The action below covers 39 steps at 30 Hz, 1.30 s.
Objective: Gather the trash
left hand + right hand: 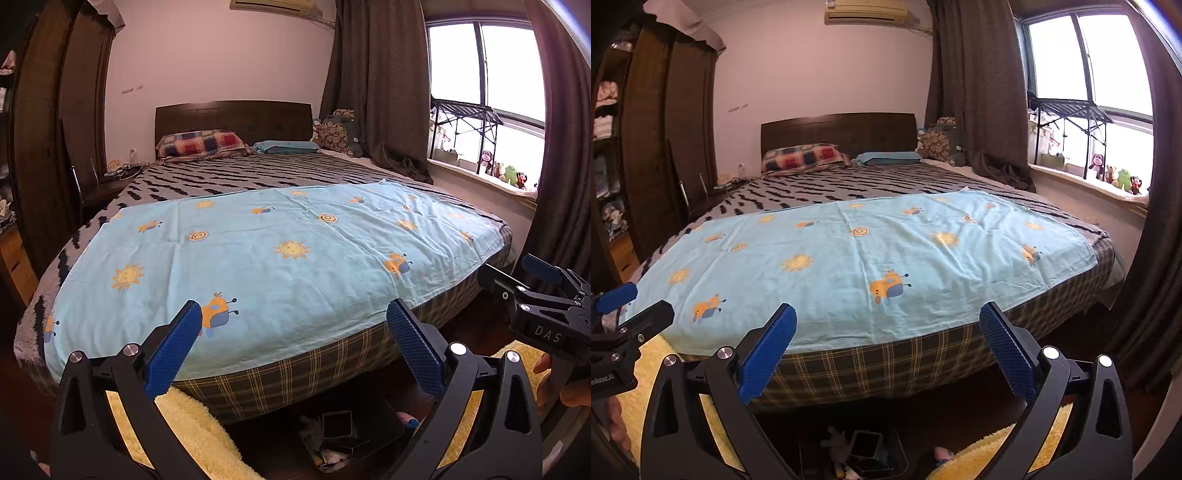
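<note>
On the dark floor at the foot of the bed stands a black bin with trash in it: a dark square box and crumpled white paper. The same bin and box sit at the bottom edge of the right wrist view. My left gripper hangs open above the bin, with nothing between its blue pads. Level with it, my right gripper is open and holds nothing as well. Each shows in the other's view: the right gripper at the right edge, the left gripper at the left edge.
A wide bed fills the middle, with a light blue sheet over a plaid mattress side. A fluffy yellow rug flanks the bin. A dark wardrobe stands left. Curtains and a window sill with toys are at the right.
</note>
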Motion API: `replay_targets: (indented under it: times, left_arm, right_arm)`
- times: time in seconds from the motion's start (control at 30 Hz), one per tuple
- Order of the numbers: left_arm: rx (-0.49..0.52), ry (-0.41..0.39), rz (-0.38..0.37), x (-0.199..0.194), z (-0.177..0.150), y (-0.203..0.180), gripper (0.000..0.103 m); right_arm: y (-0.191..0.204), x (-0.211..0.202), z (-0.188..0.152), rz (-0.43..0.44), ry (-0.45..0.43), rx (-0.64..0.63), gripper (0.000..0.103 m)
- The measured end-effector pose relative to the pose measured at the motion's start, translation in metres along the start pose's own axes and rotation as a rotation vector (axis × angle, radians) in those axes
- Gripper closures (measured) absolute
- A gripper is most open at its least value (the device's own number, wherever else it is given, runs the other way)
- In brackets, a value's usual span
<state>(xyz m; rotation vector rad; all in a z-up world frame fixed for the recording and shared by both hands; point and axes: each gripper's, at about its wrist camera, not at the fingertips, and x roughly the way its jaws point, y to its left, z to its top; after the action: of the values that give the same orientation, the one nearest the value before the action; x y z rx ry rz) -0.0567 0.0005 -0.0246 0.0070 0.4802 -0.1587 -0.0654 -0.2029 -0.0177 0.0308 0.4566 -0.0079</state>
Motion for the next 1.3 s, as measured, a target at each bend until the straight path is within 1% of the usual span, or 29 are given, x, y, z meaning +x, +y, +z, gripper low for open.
replay_targets:
  times: [1.0,1.3]
  left_arm:
    - [-0.002,-0.012,0.019,-0.0028,0.0033,0.0027,0.008]
    - [-0.004,-0.015,0.023,-0.0023,0.0053,0.0036,0.008]
  right_arm:
    - [-0.0015,-0.0008,0.0008,0.006,-0.003,0.004,0.003]
    - [-0.0006,-0.001,0.0057,0.002,-0.01,0.001,0.003]
